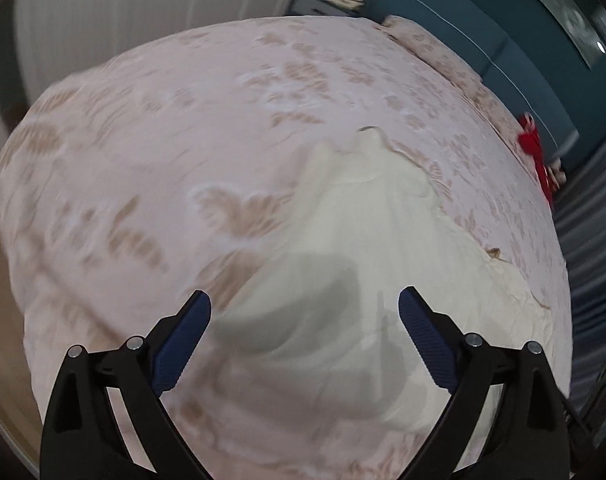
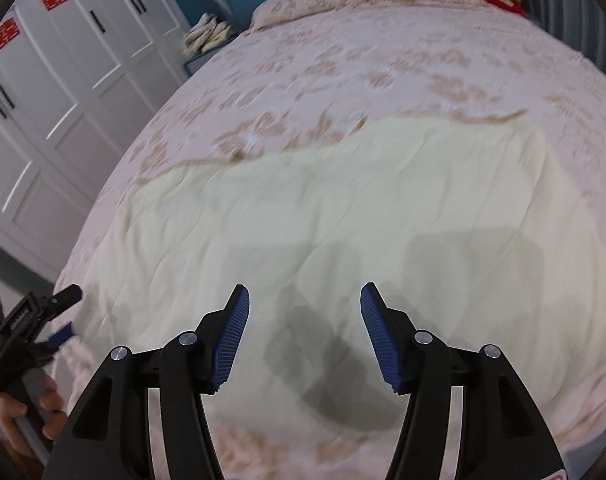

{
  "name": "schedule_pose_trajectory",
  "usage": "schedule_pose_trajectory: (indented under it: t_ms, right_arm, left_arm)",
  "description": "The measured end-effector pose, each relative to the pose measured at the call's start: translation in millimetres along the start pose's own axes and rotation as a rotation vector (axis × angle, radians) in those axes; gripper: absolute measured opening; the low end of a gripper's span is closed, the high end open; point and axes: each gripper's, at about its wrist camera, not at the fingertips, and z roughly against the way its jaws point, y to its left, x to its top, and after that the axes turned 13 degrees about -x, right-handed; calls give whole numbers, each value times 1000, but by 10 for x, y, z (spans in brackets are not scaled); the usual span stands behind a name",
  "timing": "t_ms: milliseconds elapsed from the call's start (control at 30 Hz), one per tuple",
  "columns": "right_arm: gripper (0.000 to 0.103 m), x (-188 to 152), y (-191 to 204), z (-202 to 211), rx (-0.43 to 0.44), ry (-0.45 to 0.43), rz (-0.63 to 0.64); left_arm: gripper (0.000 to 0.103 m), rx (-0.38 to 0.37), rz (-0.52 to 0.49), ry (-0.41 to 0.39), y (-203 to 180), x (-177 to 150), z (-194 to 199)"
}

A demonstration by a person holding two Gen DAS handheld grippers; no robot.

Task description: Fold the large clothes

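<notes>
Cream garment flat on bed, long axis crosswise; both tongs spread, empty.

A large cream garment of thin, softly creased cloth lies spread flat on the bed, with a tan-trimmed far edge. In the right wrist view it stretches ahead of and beneath the parted fingers, touching neither. In the left wrist view it narrows to a raised, bunched end well beyond the fingertips.
</notes>
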Motion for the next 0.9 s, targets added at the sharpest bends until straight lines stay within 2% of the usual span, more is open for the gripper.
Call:
schedule_pose_trajectory:
  t_ms: [67, 133, 200, 367, 467, 533, 567, 633, 700, 800, 900]
  right_arm:
    - [54, -119, 97, 3, 7, 16, 18]
    - [44, -202, 192, -28, 7, 33, 43]
    - [36, -266, 263, -81, -3, 48, 57]
    - [26, -347, 308, -162, -36, 55, 74]
    - [21, -381, 307, -251, -51, 71, 90]
    - [19, -406, 317, -312, -60, 73, 110]
    - [19, -415, 324, -336, -63, 74, 118]
    - [18, -426, 332, -368, -68, 74, 125]
    - [18, -434, 342, -409, -70, 75, 135]
    - [17, -424, 338, -458, -63, 79, 134]
    - [16, -404, 307, -487, -43, 85, 113]
  left_arm:
    - [93, 9, 34, -2, 137, -54, 47]
    - [92, 8, 41, 30, 201, -114, -12]
    - [92, -28, 46, 45, 208, -143, -59]
    - [89, -107, 80, 96, 138, -214, -328]
    - [78, -132, 87, 117, 63, -267, -441]
    - [62, -141, 70, 118, -22, -267, -429]
    - [57, -140, 58, 119, -68, -264, -409]
    - [40, -141, 34, 114, -159, -241, -338]
    - [29, -159, 1, 100, -318, -201, -192]
    - [20, -211, -45, 77, -572, -153, -11]
    - [16, -292, -152, 64, -1060, -179, 207]
